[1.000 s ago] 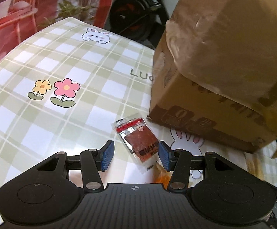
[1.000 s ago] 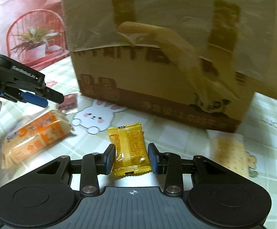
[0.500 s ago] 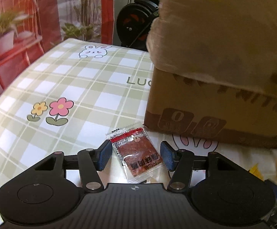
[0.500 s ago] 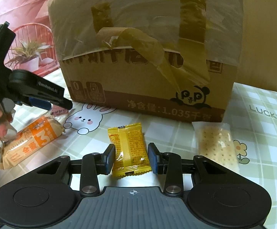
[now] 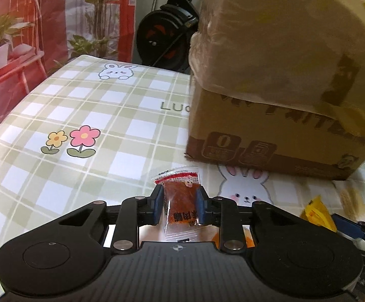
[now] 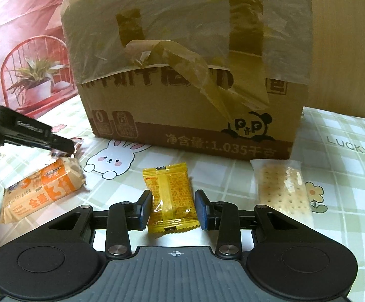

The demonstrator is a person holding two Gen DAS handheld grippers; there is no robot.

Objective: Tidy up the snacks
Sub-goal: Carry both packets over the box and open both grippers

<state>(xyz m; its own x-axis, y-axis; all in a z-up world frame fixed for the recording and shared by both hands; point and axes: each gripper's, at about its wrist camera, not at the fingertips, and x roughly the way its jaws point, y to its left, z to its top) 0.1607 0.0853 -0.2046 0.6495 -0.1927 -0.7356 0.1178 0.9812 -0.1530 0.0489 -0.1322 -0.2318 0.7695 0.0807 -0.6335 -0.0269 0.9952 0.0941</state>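
A: Nearest items, left side?
B: Left gripper, its jaws just drawn in and now clamped on a red meat snack packet; both blue pads press the wrapper's sides. The packet's clear end hangs toward the camera.

A: Right side?
B: Right gripper, pads pinching a yellow candy packet by its side edges. The packet lies flat on the worktop, which carries a green checked cloth printed with rabbits and flowers.

A: Next row out?
B: In the right wrist view: a cracker packet to the right of the yellow one, flat on the cloth. To the left, an orange bread packet, with the left gripper just above and behind it.

A: Farthest?
B: One cardboard box, upright, with torn brown tape and clear plastic over its top and a panda printed low on the front. It stands behind all four snacks. Beyond the worktop's far edge, a black wheeled machine and a printed backdrop of red chairs and plants.
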